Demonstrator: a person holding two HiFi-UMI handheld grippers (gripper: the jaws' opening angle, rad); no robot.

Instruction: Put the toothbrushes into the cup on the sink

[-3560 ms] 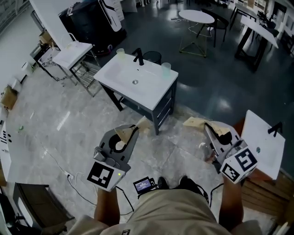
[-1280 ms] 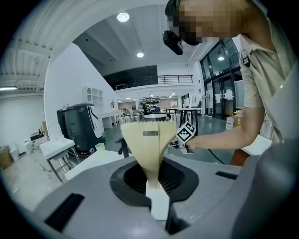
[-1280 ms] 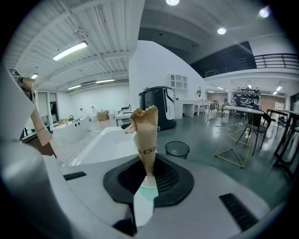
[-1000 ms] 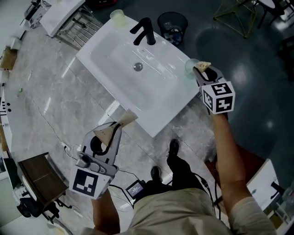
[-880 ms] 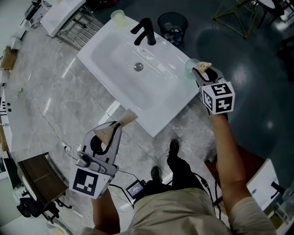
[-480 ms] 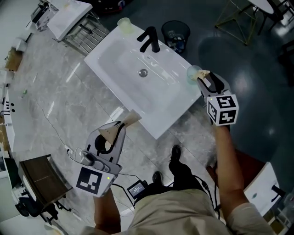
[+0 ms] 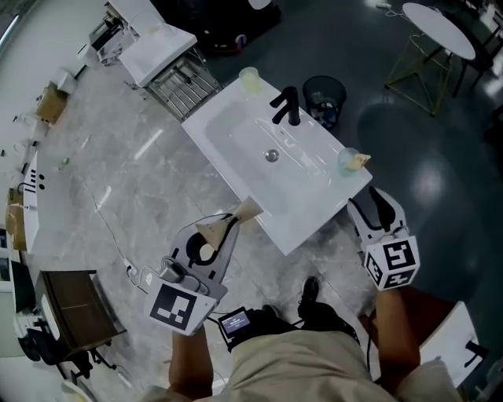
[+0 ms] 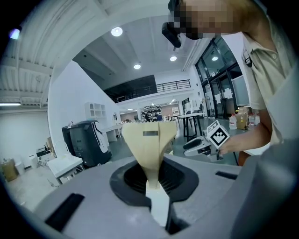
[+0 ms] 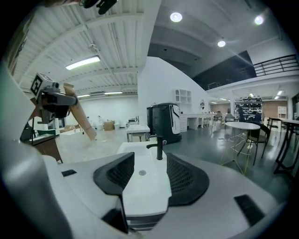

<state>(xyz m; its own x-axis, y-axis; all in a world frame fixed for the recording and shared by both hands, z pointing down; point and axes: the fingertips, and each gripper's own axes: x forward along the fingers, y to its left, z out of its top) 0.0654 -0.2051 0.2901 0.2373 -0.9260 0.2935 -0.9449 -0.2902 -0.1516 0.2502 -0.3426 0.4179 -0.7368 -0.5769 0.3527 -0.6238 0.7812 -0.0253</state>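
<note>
The white sink [image 7: 236, 133] stands ahead of me in the head view, with a clear cup [image 7: 346, 159] on its right corner. A beige toothbrush [image 7: 362, 161] leans out of that cup. My right gripper [image 7: 369, 206] hangs just in front of the sink's right corner, open and empty; in the right gripper view [image 9: 142, 172] only the sink [image 9: 140, 161] shows between its jaws. My left gripper [image 7: 222, 229] is near the sink's front corner, shut on a second beige toothbrush [image 7: 245, 210], whose flared end [image 8: 149, 144] rises from the jaws.
A second cup [image 7: 249, 78] sits at the sink's back left, next to the black faucet [image 7: 286, 107]. Behind are a black bin [image 7: 324, 93], a wire rack [image 7: 181, 78] and a round table [image 7: 436, 20]. Another white slab [image 7: 452, 345] lies at my right.
The right gripper was at the right-hand cup with a beige toothbrush; it has let go, left it in the cup and drawn back toward me. The left gripper still holds its toothbrush.
</note>
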